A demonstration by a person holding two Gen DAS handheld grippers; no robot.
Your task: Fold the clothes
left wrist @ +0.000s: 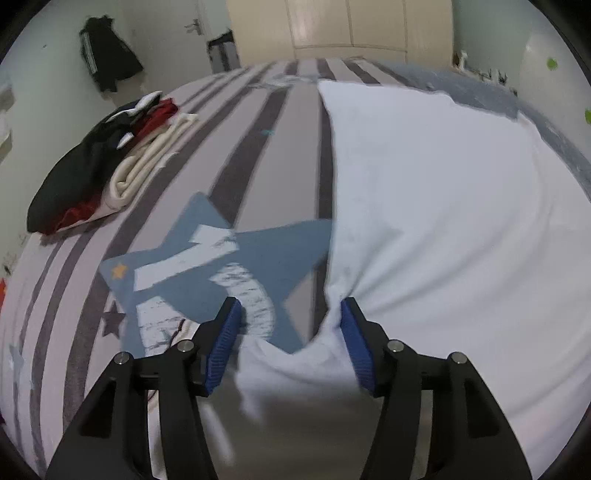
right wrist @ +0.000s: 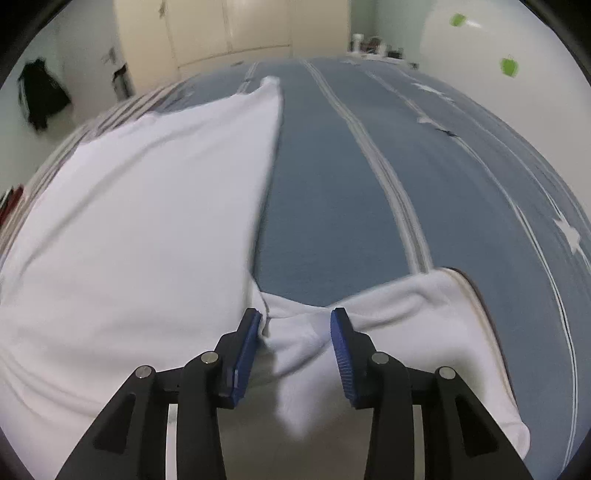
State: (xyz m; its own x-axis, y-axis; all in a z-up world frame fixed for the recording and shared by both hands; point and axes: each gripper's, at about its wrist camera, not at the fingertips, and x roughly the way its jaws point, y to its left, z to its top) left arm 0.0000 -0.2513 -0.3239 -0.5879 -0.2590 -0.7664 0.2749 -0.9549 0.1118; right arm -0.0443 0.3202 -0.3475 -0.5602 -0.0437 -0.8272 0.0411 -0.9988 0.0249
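A large white garment [left wrist: 443, 221] lies spread flat over the bed, seen also in the right wrist view [right wrist: 129, 221]. My left gripper [left wrist: 291, 306] stands open over the garment's near left corner. A bunched fold lies between its blue pads and touches only the right pad [left wrist: 354, 339]. My right gripper [right wrist: 295, 314] stands open at the garment's near right side, where a sleeve [right wrist: 424, 314] runs off to the right. Slack white fabric sits in the gap between its jaws, unpinched.
The bed cover [left wrist: 258, 147] is grey-striped with a blue star on the left and blue [right wrist: 332, 184] on the right. A pile of folded clothes [left wrist: 110, 166], black, red and cream, sits at the bed's left edge. A wardrobe [left wrist: 332, 26] stands beyond the bed.
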